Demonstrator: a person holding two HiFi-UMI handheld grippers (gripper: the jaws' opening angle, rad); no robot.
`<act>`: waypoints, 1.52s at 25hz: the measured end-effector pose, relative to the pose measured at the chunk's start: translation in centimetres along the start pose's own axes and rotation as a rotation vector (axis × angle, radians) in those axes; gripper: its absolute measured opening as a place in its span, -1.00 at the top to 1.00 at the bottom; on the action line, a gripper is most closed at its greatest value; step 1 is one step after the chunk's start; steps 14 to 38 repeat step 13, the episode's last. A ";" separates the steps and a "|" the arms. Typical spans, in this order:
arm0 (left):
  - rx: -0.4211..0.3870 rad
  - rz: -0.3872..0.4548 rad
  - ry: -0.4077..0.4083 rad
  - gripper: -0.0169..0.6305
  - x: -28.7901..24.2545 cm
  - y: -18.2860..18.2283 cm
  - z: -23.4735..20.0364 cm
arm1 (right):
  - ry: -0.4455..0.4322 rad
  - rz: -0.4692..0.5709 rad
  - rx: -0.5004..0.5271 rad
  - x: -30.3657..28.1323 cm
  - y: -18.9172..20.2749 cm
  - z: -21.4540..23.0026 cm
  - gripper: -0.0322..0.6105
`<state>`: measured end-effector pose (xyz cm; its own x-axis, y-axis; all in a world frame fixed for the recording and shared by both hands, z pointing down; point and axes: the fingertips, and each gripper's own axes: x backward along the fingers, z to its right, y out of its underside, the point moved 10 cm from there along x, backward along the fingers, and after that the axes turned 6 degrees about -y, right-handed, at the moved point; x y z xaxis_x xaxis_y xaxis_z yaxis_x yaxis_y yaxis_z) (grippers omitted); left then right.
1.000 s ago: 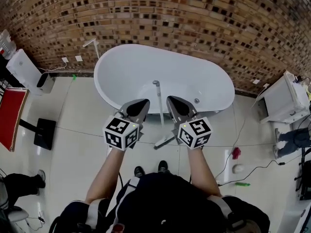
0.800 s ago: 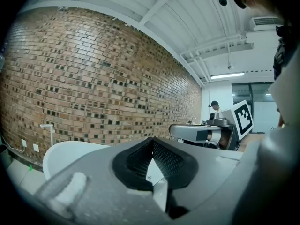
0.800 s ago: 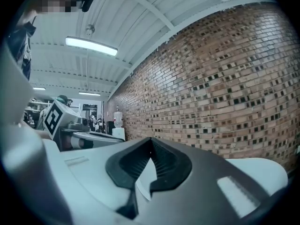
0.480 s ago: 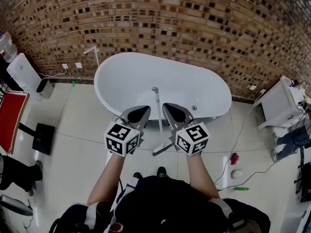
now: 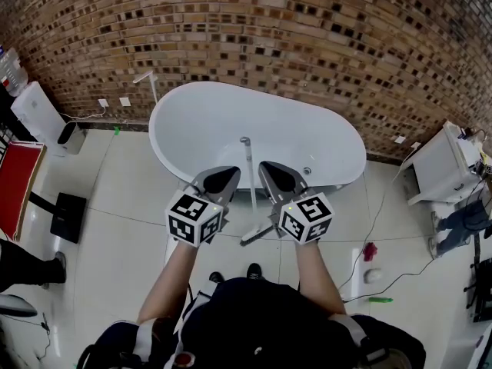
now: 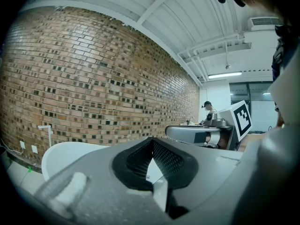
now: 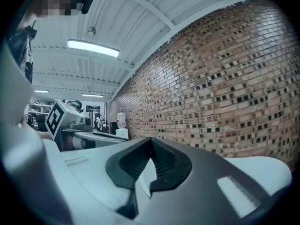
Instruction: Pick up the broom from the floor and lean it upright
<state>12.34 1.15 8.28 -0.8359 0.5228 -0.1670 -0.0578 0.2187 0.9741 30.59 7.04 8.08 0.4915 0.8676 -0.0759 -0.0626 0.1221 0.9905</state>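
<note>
In the head view the broom stands tilted, its pale handle resting against the rim of the white bathtub and its head on the tiled floor. My left gripper is held just left of the handle and my right gripper just right of it. Neither touches the broom. In the left gripper view the left gripper has its jaws closed tip to tip with nothing between them. The right gripper looks the same in its own view: shut and empty.
A brick wall runs behind the tub. At the left are a white appliance, a red mat and a black floor scale. At the right are a white cabinet, a cable and small floor items.
Both grippers and the broom stay where they were. The head view has shifted slightly, and a bystander's foot at the left edge has moved further left.
</note>
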 end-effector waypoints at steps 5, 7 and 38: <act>0.002 0.005 0.000 0.94 0.2 0.0 0.1 | 0.013 0.004 -0.002 0.3 0.0 0.1 0.88; 0.003 0.006 -0.001 0.95 0.1 0.1 0.2 | 0.022 0.006 -0.001 0.5 0.0 0.2 0.88; 0.005 0.008 0.002 0.94 -0.2 0.1 0.6 | 0.025 0.000 -0.008 0.7 -0.1 0.6 0.88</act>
